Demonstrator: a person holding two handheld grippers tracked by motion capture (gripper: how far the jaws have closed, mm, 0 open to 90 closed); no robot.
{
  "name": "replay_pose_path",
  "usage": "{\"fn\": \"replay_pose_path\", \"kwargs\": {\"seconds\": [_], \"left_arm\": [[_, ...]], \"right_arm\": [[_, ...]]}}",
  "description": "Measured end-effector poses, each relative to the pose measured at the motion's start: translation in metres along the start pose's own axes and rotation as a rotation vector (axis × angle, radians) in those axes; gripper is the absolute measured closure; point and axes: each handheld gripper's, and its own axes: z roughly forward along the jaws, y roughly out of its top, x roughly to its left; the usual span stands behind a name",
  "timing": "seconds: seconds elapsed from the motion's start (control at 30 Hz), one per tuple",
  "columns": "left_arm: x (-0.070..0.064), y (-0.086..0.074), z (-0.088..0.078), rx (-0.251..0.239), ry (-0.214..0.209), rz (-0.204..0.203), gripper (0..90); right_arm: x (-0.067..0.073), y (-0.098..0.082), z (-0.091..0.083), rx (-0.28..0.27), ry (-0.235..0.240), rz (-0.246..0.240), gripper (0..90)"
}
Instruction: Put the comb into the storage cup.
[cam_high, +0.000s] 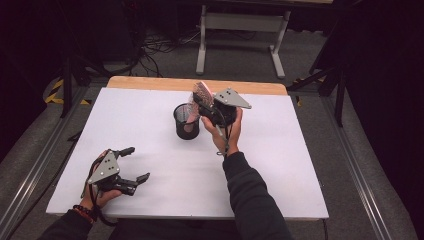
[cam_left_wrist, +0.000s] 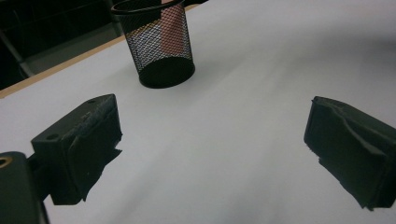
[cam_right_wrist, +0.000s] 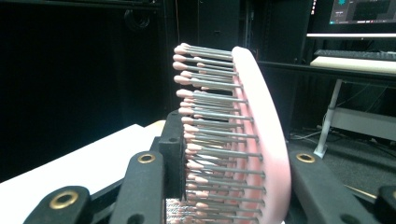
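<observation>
Hairbrush (cam_right_wrist: 243, 140), pink with metal bristles, sits clamped between the jaws of the right gripper (cam_high: 207, 107), head up, directly above the rim of the black mesh cup (cam_high: 186, 121), its handle reaching down inside. Well apart from the cup, toward the near left corner of the white table (cam_high: 280, 165), the left gripper (cam_high: 131, 165) rests with jaws spread wide, holding nothing.

White-topped table (cam_high: 150, 130) with wooden far edge, 1 black mesh cup (cam_high: 186, 121) standing upright on it
</observation>
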Motion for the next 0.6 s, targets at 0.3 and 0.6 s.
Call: {"fn": "replay_pose_path", "kwargs": {"seconds": [0.3, 0.6], "left_arm": [[0.0, 0.0, 0.001, 0.0, -0.004, 0.0, 5.0], [-0.002, 0.001, 0.0, 0.001, -0.005, 0.01, 5.6]], "right_arm": [[0.003, -0.012, 0.003, 0.025, 0.006, 0.011, 63.0], [-0.001, -0.021, 0.005, 0.039, 0.008, 0.026, 62.6]]}}
